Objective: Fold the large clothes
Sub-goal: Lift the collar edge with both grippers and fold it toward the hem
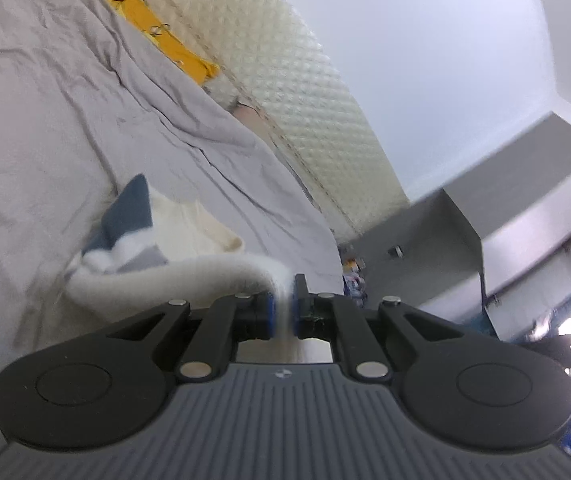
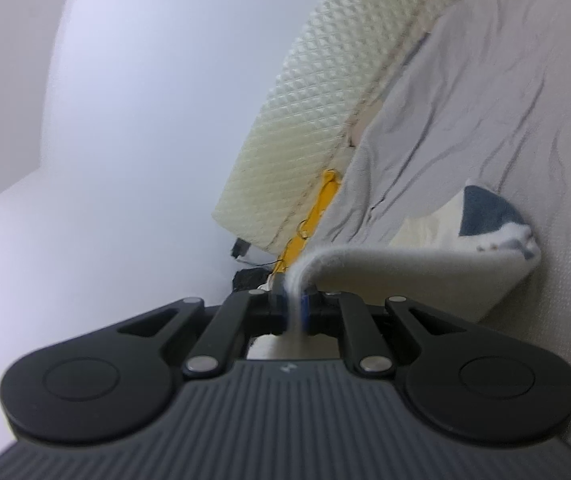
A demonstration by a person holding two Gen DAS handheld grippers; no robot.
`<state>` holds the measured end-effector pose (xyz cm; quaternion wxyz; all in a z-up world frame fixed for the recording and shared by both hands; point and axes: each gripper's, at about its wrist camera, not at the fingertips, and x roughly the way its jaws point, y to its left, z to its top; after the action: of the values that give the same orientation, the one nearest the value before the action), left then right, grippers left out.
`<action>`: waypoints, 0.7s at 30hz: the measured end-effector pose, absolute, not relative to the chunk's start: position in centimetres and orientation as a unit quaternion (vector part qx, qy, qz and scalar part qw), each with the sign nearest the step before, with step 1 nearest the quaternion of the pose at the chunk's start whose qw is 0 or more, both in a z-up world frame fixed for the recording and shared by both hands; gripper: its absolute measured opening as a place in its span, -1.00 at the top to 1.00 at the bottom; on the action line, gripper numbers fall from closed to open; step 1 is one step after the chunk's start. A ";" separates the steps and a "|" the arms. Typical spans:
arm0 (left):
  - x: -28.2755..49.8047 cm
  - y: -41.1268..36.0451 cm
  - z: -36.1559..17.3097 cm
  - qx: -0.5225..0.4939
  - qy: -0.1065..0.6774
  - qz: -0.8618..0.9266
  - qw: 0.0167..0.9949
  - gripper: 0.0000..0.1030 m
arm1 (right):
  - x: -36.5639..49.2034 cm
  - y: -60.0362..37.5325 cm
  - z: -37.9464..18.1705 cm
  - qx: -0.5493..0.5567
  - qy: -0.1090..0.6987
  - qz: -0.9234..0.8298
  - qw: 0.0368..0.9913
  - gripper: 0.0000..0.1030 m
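Both views, one moment. My left claw [image 1: 282, 307] is pressed together on an edge of the white fleecy garment [image 1: 173, 276]; my right claw [image 2: 294, 309] pinches another edge of the same garment [image 2: 389, 276]. The cloth runs from each claw in a thick band, bends, and ends in a bunched mass with blue and grey panels [image 1: 125, 212] lying on the grey sheet [image 1: 45, 100] of the bed. In the left view that mass lies to the left of the claw and farther off; in the right view it lies to the right.

The garment is lifted at two points, while its bulk rests crumpled on the sheet. I judge the task to be at an early stage: the grips are taken, but no flat, squared fold is visible. Spreading the cloth out, laying it flat and making the folds appear to remain. Beyond the sheet stand a quilted cream mattress [image 1: 305, 92] and a yellow strip [image 1: 165, 36].
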<state>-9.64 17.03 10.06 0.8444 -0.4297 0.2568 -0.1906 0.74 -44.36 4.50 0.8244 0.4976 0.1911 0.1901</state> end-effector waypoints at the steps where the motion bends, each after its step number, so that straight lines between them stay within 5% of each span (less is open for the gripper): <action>1: -8.2 16.8 10.1 -0.437 0.253 -0.189 0.842 0.82 | 1.7 -44.3 4.2 0.505 0.190 0.184 0.822 0.80; 7: 2.8 14.6 10.5 -0.402 0.231 -0.110 0.879 0.82 | 10.2 -43.8 3.3 0.501 0.173 0.152 0.834 0.80; 21: 19.2 13.9 -0.5 -0.394 0.242 -0.051 0.885 0.82 | 25.6 -43.7 -8.7 0.517 0.215 0.119 0.820 0.80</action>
<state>19.18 13.90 -0.54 0.8854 -0.3936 0.2417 -0.0515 25.65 -43.69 -8.71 0.8198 0.5174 0.2145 0.1192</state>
